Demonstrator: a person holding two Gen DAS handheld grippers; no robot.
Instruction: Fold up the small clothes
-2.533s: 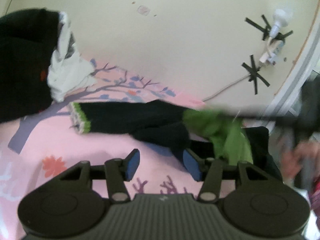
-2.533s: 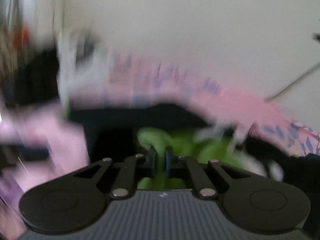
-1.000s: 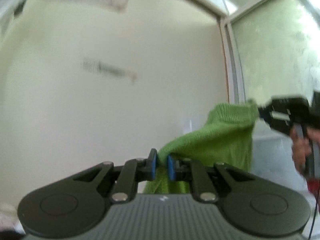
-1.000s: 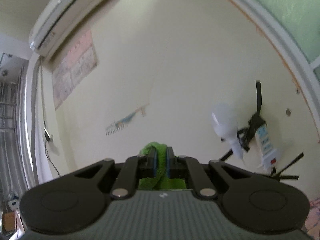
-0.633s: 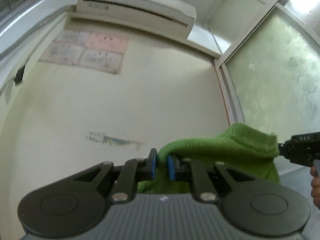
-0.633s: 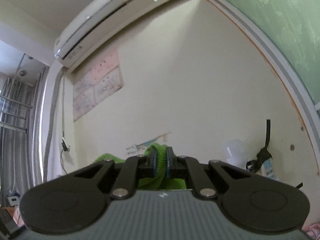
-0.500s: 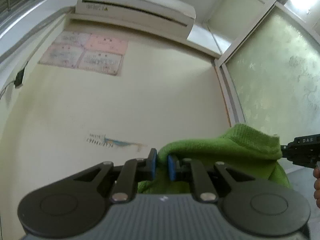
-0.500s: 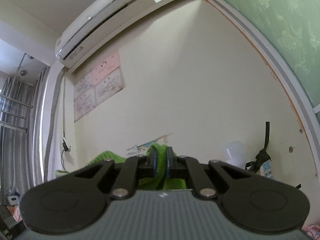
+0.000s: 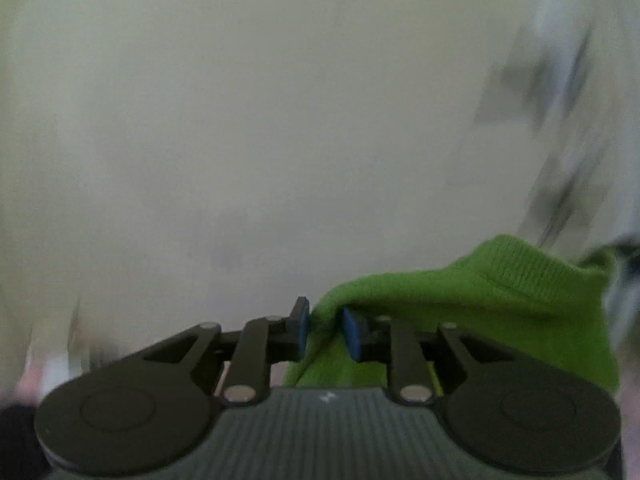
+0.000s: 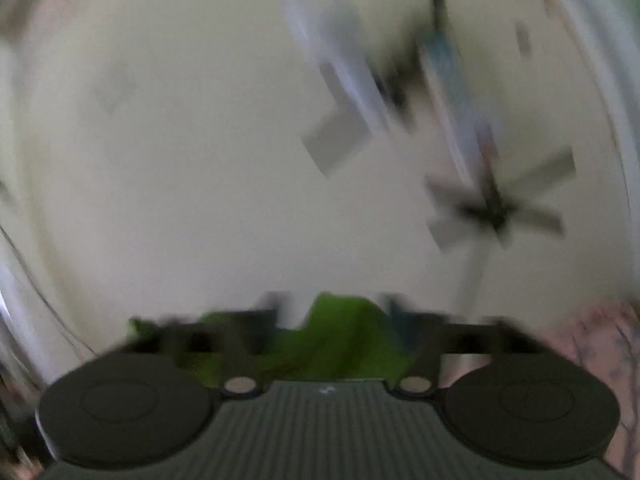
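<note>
Cream wall (image 9: pixel 240 120) behind green knit garment (image 9: pixel 500 300); left gripper (image 9: pixel 324 330) pinches it; right gripper (image 10: pixel 336 320) blurred, grip indeterminate.

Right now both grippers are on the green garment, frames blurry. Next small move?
Probably lower it flat onto the pink sheet. The left gripper pinches one edge of the green garment, which stretches off to the right; the right gripper looks blurred, its jaws spread around cloth, so confirm that grip first.
</note>
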